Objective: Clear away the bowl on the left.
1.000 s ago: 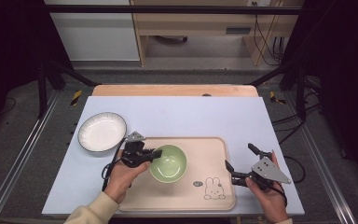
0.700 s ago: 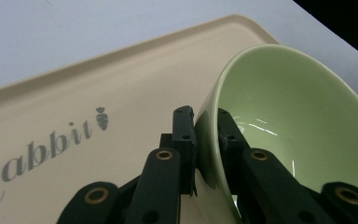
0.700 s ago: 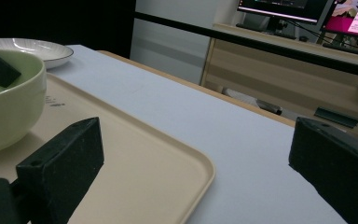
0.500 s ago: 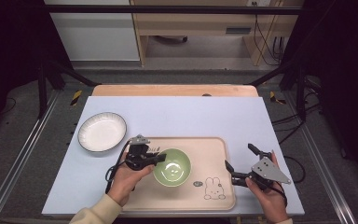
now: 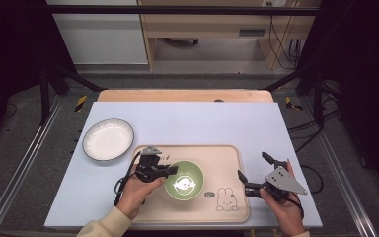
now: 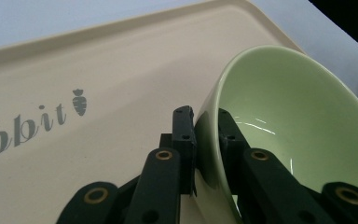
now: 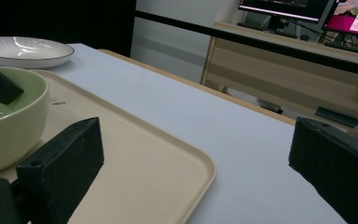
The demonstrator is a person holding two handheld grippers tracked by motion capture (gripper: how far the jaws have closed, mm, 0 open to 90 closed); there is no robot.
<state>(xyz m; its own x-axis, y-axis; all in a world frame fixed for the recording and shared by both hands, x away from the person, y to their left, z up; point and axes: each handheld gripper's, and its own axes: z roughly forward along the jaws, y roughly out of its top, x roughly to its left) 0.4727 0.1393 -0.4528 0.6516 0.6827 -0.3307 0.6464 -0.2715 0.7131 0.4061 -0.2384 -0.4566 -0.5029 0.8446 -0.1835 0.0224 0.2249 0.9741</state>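
- Currently, your left gripper is clamped on the near-left rim of a green bowl, one jaw outside the wall and one inside, as your left gripper view shows close up.
- The bowl sits on a beige tray, around the tray's middle; its mouth faces up. Being round, it has no long axis. From the pictures you cannot tell whether its base is fully down or slightly tipped.
- The tray lies lengthwise across the tabletop, left to right from your side, with a rabbit drawing near its front right corner and grey lettering with a small carrot on its floor.
- Your left hand reaches in from the bottom, forearm angled up and to the right, the gripper pointing right toward the bowl.
- Your right gripper has its jaws spread wide and holds nothing; it hovers just off the tray's right edge, pointing left and slightly away from you.
- A white plate rests on the tabletop, beyond the tray's left corner and apart from it.
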